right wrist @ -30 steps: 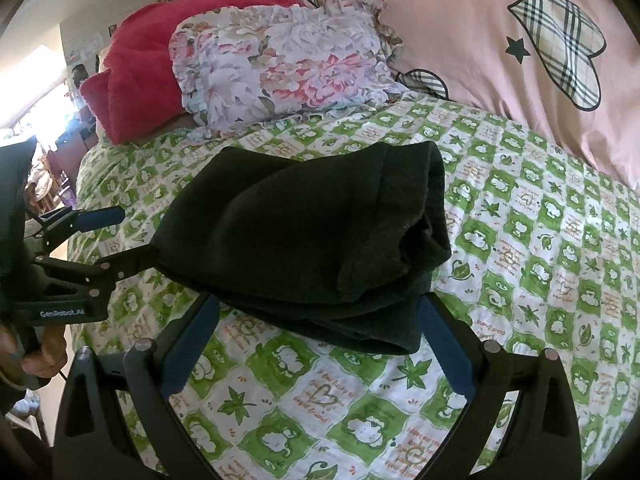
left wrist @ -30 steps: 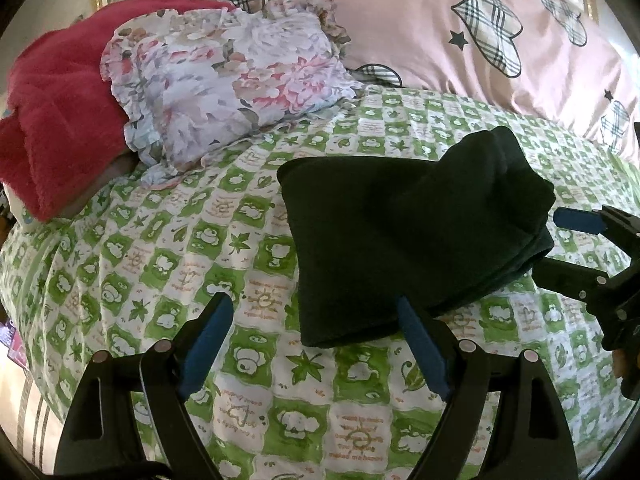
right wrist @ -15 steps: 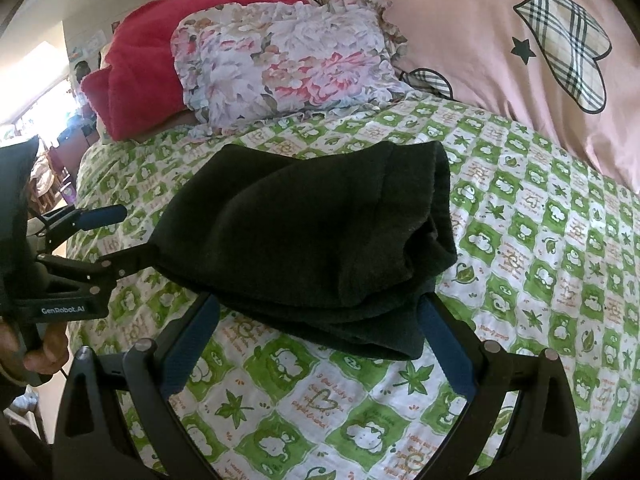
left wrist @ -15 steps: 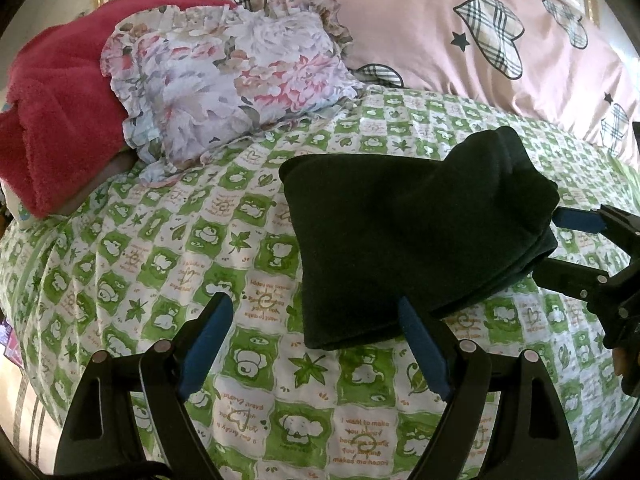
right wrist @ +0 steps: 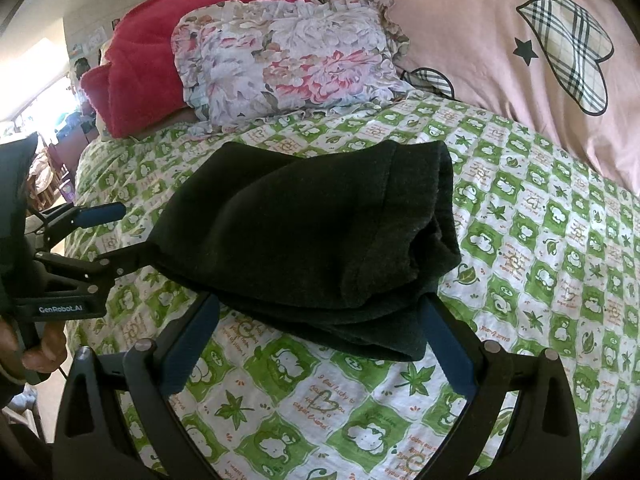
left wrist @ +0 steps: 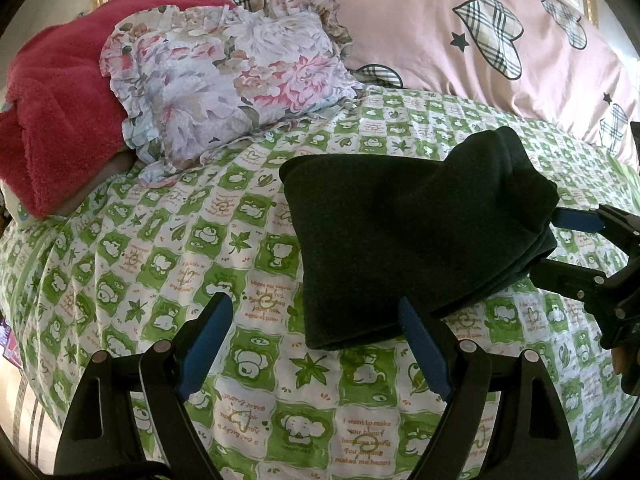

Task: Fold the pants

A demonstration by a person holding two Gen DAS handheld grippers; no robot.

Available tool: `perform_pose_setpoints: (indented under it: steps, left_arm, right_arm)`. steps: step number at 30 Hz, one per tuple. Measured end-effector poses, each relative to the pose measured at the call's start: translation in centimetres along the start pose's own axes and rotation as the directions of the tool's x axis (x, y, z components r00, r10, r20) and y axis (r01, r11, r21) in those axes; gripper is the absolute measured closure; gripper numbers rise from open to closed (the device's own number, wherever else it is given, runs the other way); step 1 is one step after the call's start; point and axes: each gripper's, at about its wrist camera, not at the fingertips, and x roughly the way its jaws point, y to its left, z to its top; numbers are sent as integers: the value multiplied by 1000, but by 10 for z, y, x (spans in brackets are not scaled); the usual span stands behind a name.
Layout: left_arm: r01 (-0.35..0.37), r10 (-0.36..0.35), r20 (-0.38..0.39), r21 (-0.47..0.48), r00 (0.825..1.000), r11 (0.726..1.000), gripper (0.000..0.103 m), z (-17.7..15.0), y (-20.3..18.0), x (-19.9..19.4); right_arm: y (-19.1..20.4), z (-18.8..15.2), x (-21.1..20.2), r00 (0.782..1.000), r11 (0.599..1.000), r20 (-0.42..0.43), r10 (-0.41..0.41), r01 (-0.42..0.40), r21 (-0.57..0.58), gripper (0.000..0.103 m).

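Pants: your dark green, soft-knit folded pants point(left wrist: 412, 240) lie as a thick layered bundle on the green-and-white checked bedsheet with cartoon prints point(left wrist: 248, 264); the stacked fold edges face the right wrist camera point(right wrist: 320, 240).

Left gripper: your black left gripper with blue pads point(left wrist: 316, 344) hangs over the sheet with its fingers spread wide and nothing between them. Its right finger point(left wrist: 420, 344) sits just at the near corner of the bundle; whether it touches the cloth I cannot tell.

Right gripper: your black right gripper with blue pads point(right wrist: 320, 340) is likewise spread wide and grips nothing. Both fingers flank the bundle's near folded edge.

Cross views: each gripper shows at the other camera's edge, one finger above the bundle's side, one low against it.

Behind the pants: a floral ruffled pillow point(left wrist: 232, 76) leans on a red fleece blanket point(left wrist: 52, 100), beside a pink quilt with plaid hearts point(left wrist: 440, 28).
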Motion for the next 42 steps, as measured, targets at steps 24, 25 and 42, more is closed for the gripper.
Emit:
perform_pose_setpoints:
  steps: [24,25,42]
  left_arm:
    - [-3,3,30,18,1000,1000,18,4,-5,-4]
    - [-3,3,29,18,1000,1000,18,4,-5,-4]
    - [42,-42,38,-11,998,999,17,11,-2,-3]
  right_arm:
    - [1,2,-2,1000,1000,9,1,-1,-3,4]
    - [1,2,-2,1000,1000,8,1,-1,-4,4]
    - [-5,5,-10,1000,1000,26,-4,4,20,4]
